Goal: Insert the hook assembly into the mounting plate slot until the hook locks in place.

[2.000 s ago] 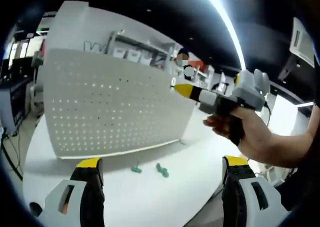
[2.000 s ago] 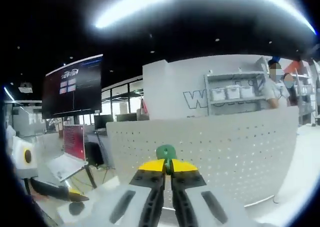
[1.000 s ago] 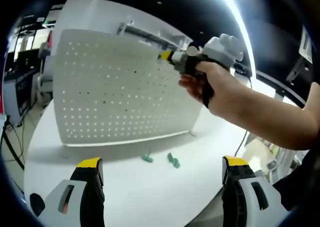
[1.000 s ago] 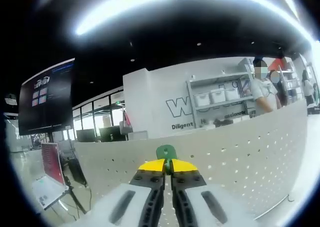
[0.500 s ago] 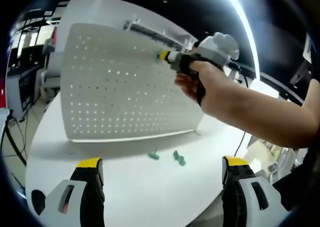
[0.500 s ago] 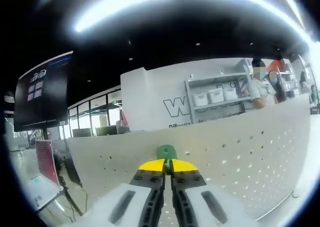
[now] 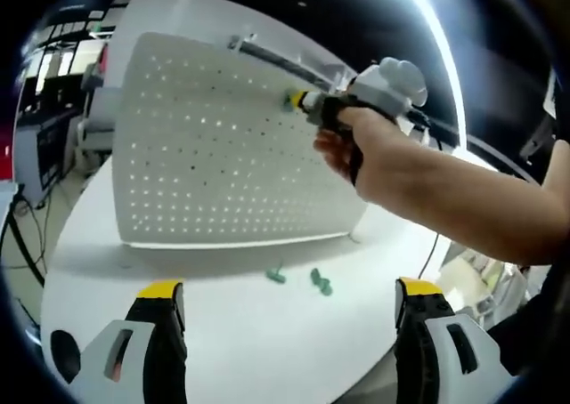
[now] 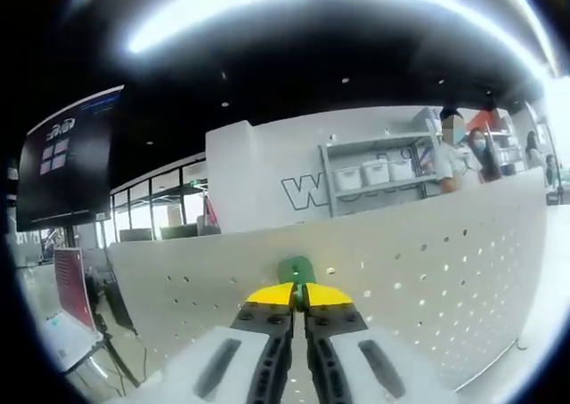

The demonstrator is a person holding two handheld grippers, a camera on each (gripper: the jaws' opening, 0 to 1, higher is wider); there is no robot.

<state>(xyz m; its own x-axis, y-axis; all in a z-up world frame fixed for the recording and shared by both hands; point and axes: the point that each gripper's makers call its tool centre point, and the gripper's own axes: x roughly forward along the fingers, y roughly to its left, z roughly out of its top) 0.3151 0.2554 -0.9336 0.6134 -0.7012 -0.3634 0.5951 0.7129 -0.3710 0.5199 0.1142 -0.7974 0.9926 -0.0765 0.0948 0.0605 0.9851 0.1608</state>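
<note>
Shelf (image 8: 374, 174) with white bins (image 8: 371, 173)

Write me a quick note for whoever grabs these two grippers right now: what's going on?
Right gripper: jaws shut on a green hook, held up at the top rows of the white pegboard.
Left gripper: jaws open, holding nothing, hanging above the white table.
Two more green hooks lie on the table in front of the board.
Done: hook picked up and brought to the board.
Left: whether it is in a hole yet can't be told; push it in until it locks, then let go.
</note>
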